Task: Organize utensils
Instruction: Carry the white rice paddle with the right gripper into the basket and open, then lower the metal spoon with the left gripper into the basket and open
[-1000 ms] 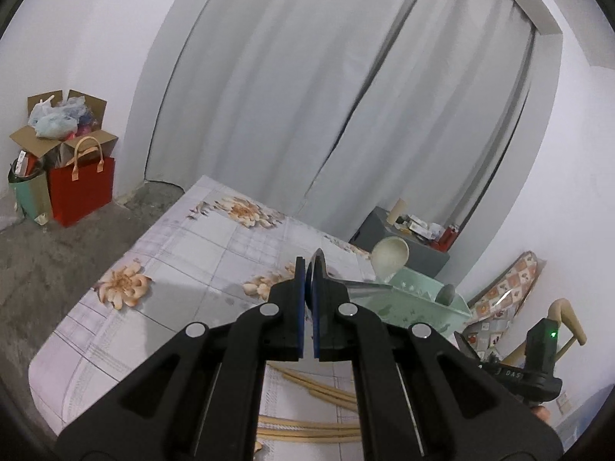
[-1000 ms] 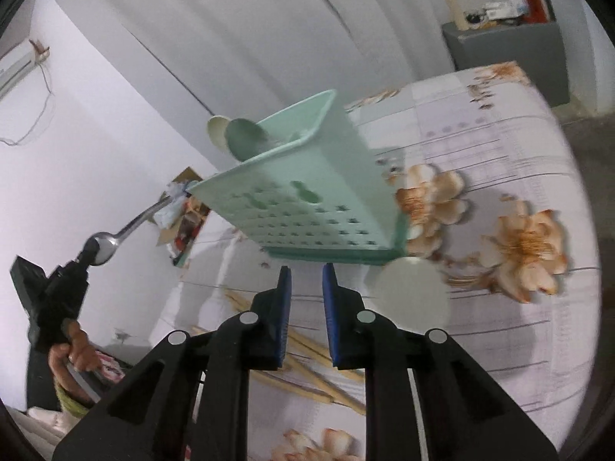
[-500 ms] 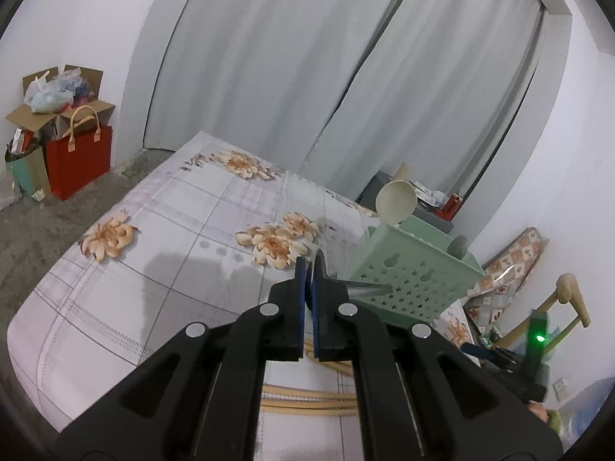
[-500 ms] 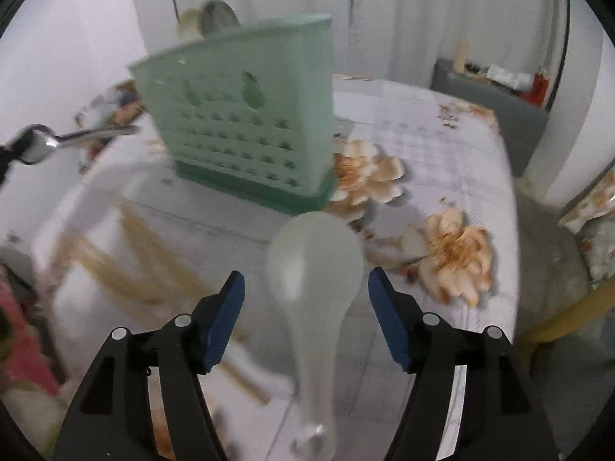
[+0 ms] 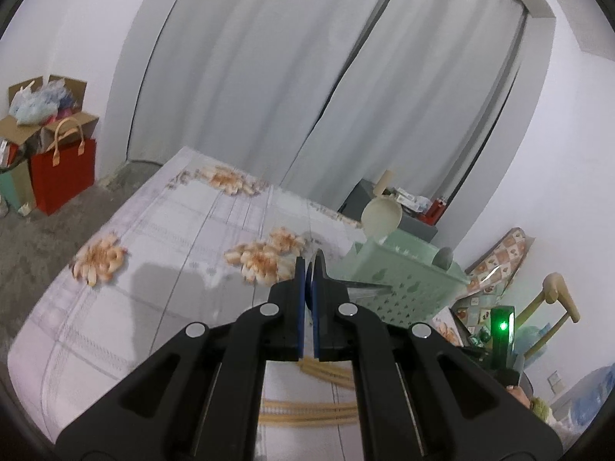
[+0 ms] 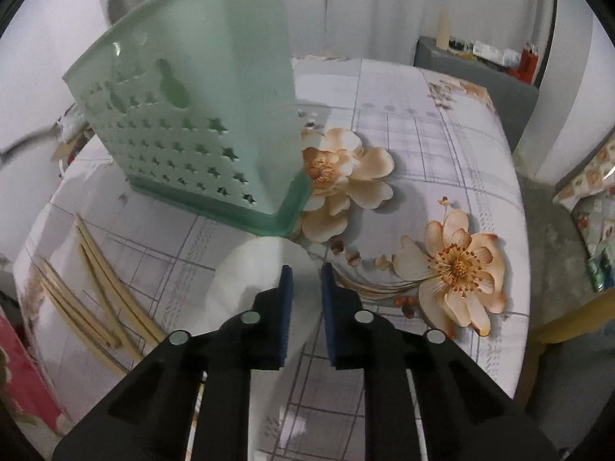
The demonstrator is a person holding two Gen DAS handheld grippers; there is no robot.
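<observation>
My left gripper [image 5: 307, 280] is shut on a metal spoon [image 5: 361, 287], whose handle sticks out to the right towards the green utensil caddy [image 5: 403, 280]. A cream spoon [image 5: 381, 215] and a grey spoon [image 5: 444, 257] stand in the caddy. In the right wrist view the caddy [image 6: 200, 115] stands close ahead on the flowered tablecloth [image 6: 423, 146]. My right gripper [image 6: 305, 280] points down at a white plastic spoon [image 6: 250, 272] lying in front of the caddy. Its jaws are closing, and the spoon's white handle fills the narrow gap between the pads.
Several wooden chopsticks [image 6: 100, 288] lie loose on the cloth left of the white spoon; the chopsticks [image 5: 307, 411] also show under the left gripper. A grey cabinet [image 6: 480, 77] stands behind the table, a red bag [image 5: 63, 173] and boxes on the floor, a chair [image 5: 553, 296] at right.
The right gripper tipped down over the white spoon, spread its jaws wide around it, then narrowed them on its handle. The left gripper kept hold of the metal spoon.
</observation>
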